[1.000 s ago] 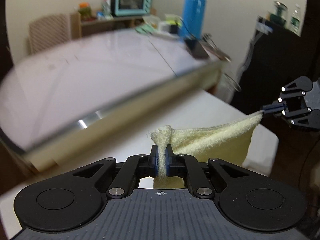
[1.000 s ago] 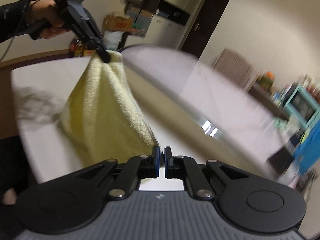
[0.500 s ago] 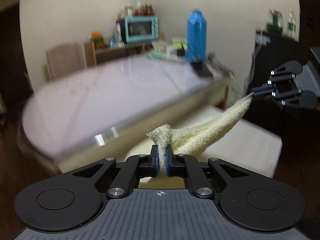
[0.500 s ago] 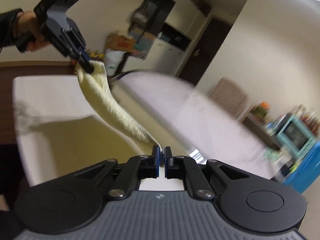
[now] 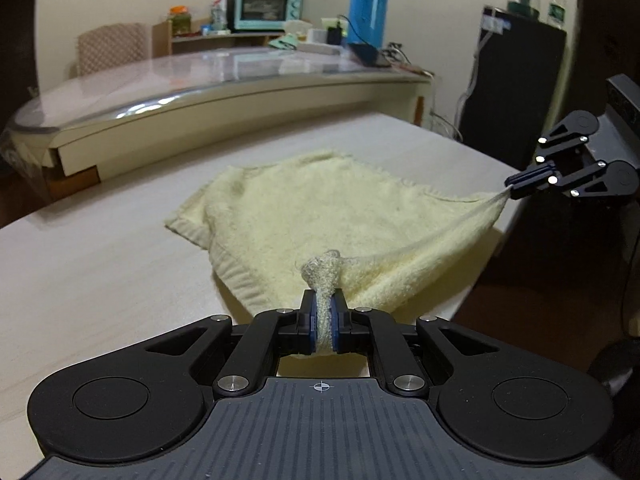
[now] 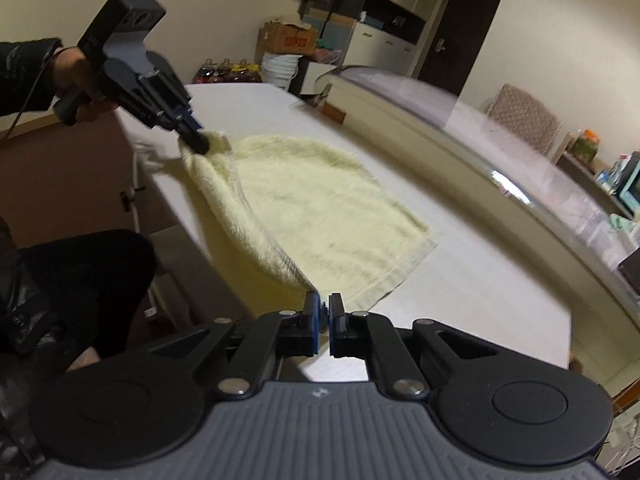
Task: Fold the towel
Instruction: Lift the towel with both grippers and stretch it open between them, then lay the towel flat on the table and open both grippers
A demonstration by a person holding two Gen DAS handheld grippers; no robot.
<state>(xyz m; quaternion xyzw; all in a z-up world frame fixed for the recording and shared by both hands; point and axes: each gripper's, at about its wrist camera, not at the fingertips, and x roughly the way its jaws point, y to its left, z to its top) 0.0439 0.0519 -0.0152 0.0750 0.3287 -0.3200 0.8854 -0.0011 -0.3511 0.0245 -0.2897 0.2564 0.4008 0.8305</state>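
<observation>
A pale yellow towel (image 5: pixel 320 208) lies spread on the white table (image 5: pixel 100 264), its far part flat and its near edge lifted. My left gripper (image 5: pixel 324 314) is shut on one near corner, which bunches up between the blue pads. In the same view my right gripper (image 5: pixel 510 188) pinches the other near corner at the table's right edge. The right wrist view shows the right gripper (image 6: pixel 324 320) shut on a thin towel (image 6: pixel 320 208) corner. There a hand (image 6: pixel 68 68) holds the left gripper (image 6: pixel 198 142), low over the table. The lifted edge stretches between both grippers.
Behind the white table runs a long glass-topped table (image 5: pixel 240 76) with a blue thermos (image 5: pixel 368 4), a teal oven (image 5: pixel 266 2) and clutter. A black cabinet (image 5: pixel 516 88) stands at the right. The person's dark-clothed legs (image 6: pixel 72 280) are at the table's near edge.
Both grippers have come down toward the table with their corners. The towel, hanging in the air before, now lies spread flat on the table with only its near edge raised.
</observation>
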